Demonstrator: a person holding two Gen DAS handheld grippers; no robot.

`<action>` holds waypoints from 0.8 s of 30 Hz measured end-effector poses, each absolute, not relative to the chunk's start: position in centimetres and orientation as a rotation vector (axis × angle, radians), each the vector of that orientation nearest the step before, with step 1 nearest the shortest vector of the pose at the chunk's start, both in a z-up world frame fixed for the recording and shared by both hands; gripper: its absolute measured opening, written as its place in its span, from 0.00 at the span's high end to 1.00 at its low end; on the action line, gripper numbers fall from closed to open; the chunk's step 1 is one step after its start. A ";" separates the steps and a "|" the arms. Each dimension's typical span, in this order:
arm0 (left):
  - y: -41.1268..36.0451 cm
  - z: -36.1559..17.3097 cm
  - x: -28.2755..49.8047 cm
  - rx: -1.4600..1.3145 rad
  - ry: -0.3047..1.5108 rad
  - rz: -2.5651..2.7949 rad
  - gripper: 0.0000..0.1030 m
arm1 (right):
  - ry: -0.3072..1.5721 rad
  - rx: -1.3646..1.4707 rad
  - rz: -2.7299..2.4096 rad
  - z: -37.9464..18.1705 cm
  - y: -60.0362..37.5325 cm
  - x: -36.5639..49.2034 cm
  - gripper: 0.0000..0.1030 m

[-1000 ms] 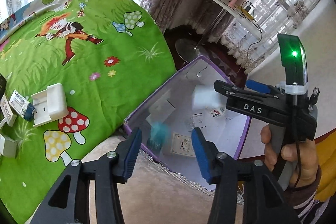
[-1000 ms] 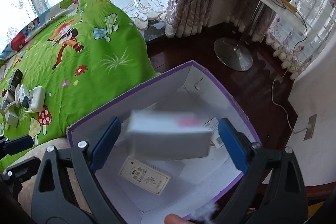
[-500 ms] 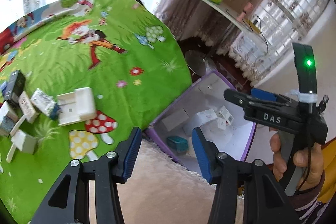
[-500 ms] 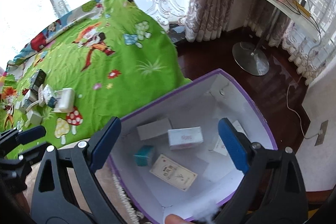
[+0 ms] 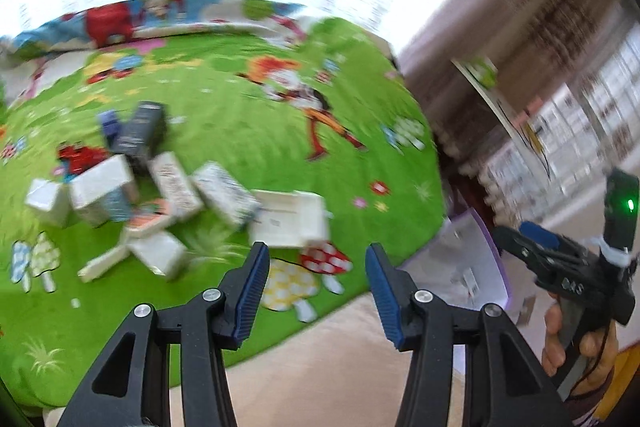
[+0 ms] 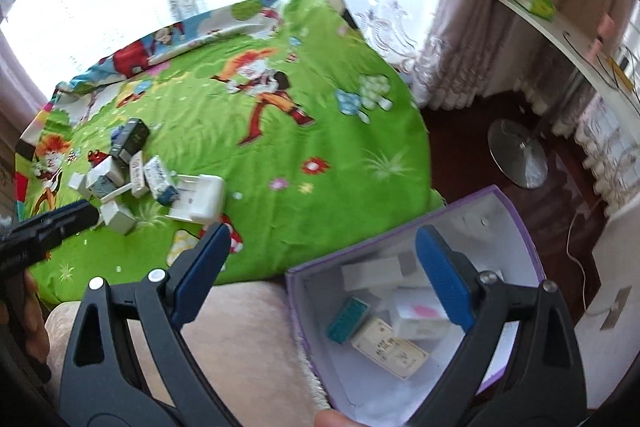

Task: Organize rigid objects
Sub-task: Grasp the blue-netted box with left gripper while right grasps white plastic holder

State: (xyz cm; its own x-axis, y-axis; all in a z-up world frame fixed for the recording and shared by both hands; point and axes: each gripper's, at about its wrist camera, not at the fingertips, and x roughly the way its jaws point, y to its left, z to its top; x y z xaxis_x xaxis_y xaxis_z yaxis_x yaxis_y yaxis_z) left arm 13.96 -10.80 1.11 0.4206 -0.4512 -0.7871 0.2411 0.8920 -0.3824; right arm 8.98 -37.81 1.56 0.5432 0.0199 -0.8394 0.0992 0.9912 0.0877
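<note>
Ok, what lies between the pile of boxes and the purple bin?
In the right wrist view, only bare green blanket separates the boxes from the bin; nothing else sits on that stretch.

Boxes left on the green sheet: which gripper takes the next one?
Left, probably. The left gripper is open, empty and faces the box pile. The right gripper, also open, hangs by the purple bin.

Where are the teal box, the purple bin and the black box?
teal box (image 6: 349, 320): right wrist view, its top face.
purple bin (image 6: 516, 223): right wrist view, far rim.
black box (image 6: 134, 138): right wrist view, its front face.
</note>
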 end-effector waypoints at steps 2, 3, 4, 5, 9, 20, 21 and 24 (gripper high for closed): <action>-9.1 1.2 14.5 -0.251 1.043 -0.401 0.50 | 0.992 0.117 -0.032 1.8 -36.8 9.6 0.08; -7.9 1.2 14.8 -0.271 1.037 -0.378 0.50 | 0.990 0.112 -0.021 2.0 -36.3 10.0 0.08; -7.3 1.2 15.1 -0.282 1.033 -0.365 0.50 | 0.989 0.109 -0.014 2.1 -35.9 10.3 0.08; -6.5 1.2 15.3 -0.296 1.029 -0.349 0.50 | 0.988 0.103 -0.007 2.1 -35.4 10.6 0.08; -3.1 0.9 16.1 -0.365 1.015 -0.279 0.50 | 0.990 0.069 0.015 1.9 -33.5 12.0 0.08; 1.9 -3.1 18.2 -0.503 1.060 -0.170 0.50 | 1.063 -0.004 0.082 -1.8 -28.3 16.0 0.08; 2.0 -3.6 18.3 -0.513 1.071 -0.167 0.50 | 1.072 -0.011 0.087 -2.3 -27.9 16.3 0.08; 2.4 -5.2 18.7 -0.540 1.109 -0.163 0.50 | 1.103 -0.028 0.105 -3.9 -26.6 17.3 0.08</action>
